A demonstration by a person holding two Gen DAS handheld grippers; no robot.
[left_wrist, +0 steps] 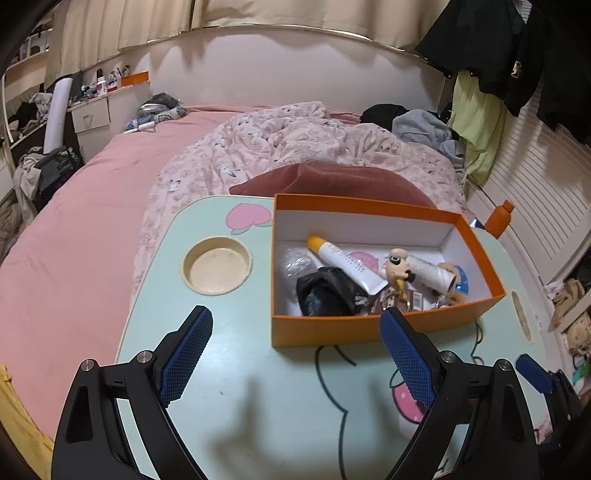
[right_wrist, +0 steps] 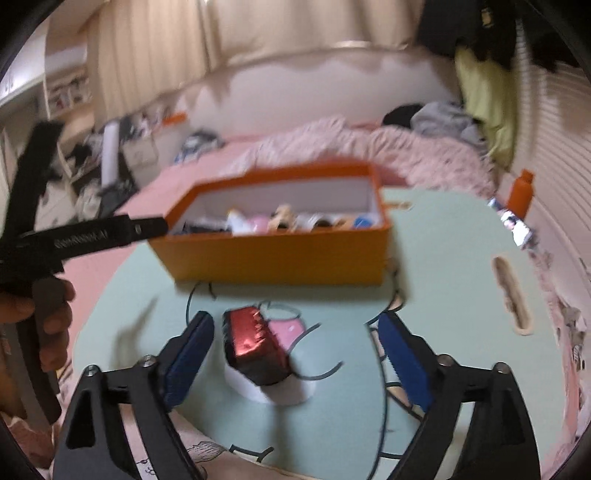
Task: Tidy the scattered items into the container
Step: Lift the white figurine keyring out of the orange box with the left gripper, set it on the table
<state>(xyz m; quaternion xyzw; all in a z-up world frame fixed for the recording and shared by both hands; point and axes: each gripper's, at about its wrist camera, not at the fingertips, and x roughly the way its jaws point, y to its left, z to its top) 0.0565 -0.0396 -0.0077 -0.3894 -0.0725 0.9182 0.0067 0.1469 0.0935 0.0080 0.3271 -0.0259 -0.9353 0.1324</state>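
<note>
Left wrist view: the left claw (left_wrist: 295, 354) stands wide apart and empty over the mint counter (left_wrist: 236, 325), just before the orange box (left_wrist: 369, 326), which already holds a tube, a black bundle and figurines.

Right wrist view (blurred): the right claw (right_wrist: 295, 354) is also spread, straddling the red-wrapped item (right_wrist: 255, 347) without touching. Risk: off-centre closing could nudge the slick wrapper aside; a careless lift could clip the box wall.

A bed (left_wrist: 74, 206) with a pink sheet and rumpled quilt (left_wrist: 295, 144) fills the room. Cream curtains (left_wrist: 122, 26) hang above a pale wall (left_wrist: 288, 70). Clothes (left_wrist: 491, 48) hang at the right.
</note>
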